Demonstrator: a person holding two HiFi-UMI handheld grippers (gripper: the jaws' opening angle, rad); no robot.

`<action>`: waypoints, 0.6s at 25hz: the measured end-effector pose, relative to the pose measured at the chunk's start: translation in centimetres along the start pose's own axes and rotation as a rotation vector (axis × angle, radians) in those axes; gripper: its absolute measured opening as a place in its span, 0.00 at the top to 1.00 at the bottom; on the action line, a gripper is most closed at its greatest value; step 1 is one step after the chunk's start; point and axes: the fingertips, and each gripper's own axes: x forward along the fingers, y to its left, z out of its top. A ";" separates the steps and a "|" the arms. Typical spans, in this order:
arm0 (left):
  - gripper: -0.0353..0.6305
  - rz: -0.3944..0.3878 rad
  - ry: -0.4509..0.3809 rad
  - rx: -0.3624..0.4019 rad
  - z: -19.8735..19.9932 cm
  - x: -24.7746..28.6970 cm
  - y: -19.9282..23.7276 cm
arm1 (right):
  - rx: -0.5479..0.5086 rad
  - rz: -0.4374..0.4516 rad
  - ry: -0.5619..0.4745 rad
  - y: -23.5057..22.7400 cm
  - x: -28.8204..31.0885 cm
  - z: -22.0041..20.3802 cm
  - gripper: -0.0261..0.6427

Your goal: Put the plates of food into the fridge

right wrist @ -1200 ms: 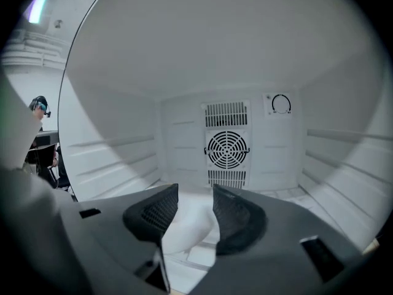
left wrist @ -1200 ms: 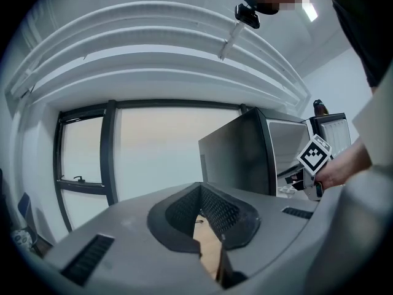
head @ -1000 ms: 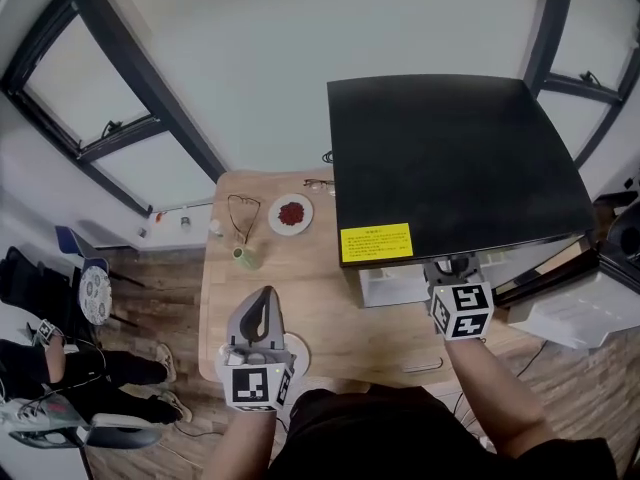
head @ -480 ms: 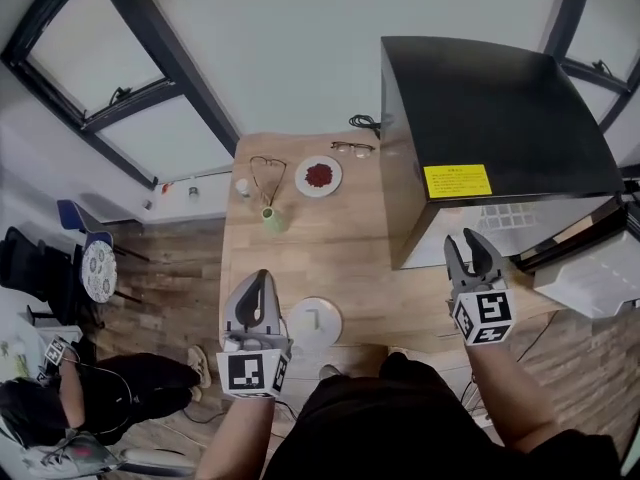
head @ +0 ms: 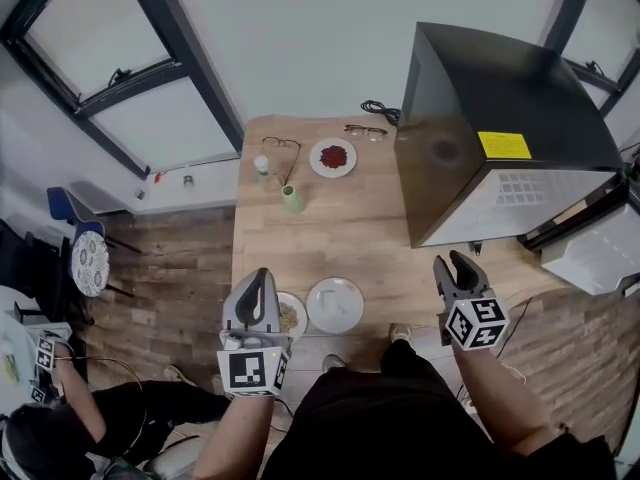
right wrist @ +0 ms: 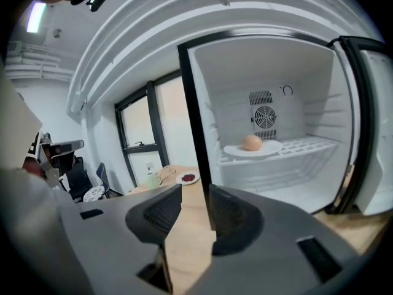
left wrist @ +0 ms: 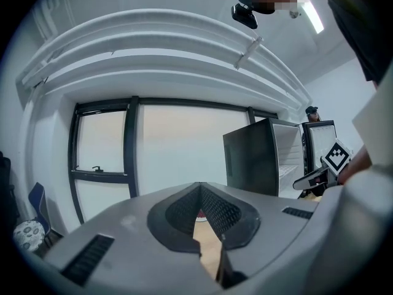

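Observation:
The black fridge (head: pixel 500 128) stands on the right of the wooden table (head: pixel 350 233); its door is open. On its wire shelf a white plate with a round bun (right wrist: pixel 252 145) rests. A plate of red food (head: pixel 333 157) sits at the table's far side. At the near edge lie a white plate (head: pixel 335 304) and a plate of pale food (head: pixel 291 317), half hidden by my left gripper (head: pixel 257 281). That gripper is shut and empty. My right gripper (head: pixel 455 263) hovers in front of the fridge, open; its jaws have just been closing, with nothing between them.
A green cup (head: pixel 291 199), a small bottle (head: pixel 262 165) and two pairs of glasses (head: pixel 365 130) lie near the red plate. A cable (head: pixel 378 110) sits by the fridge's back. The fridge door (right wrist: pixel 374 134) swings out on the right. A chair (head: pixel 88 263) stands left of the table.
Both grippers have drawn back from the fridge toward the table's near edge. The right one has left the fridge opening. The two near plates have come into view.

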 end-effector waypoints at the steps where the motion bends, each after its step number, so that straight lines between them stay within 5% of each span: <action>1: 0.94 -0.001 0.004 -0.003 -0.4 -0.4 0.3 | 0.024 0.001 0.024 0.6 0.0 -0.9 0.73; 15: 0.94 -0.046 0.066 -0.001 -4.6 -5.6 1.9 | 0.234 0.194 0.203 12.6 0.5 -13.9 0.73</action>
